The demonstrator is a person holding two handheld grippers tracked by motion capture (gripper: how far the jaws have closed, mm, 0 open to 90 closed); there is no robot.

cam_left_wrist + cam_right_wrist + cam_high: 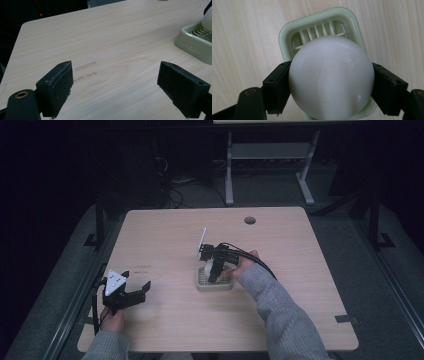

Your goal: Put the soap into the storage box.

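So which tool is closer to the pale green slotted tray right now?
The right. The right tool is directly over the green tray, clamped on a white ball. The left tool sits open near the table's left front, well apart from it.

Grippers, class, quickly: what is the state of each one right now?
Left gripper: open, holding nothing, low over the table.
Right gripper: shut on the white ball, above the green slotted tray.
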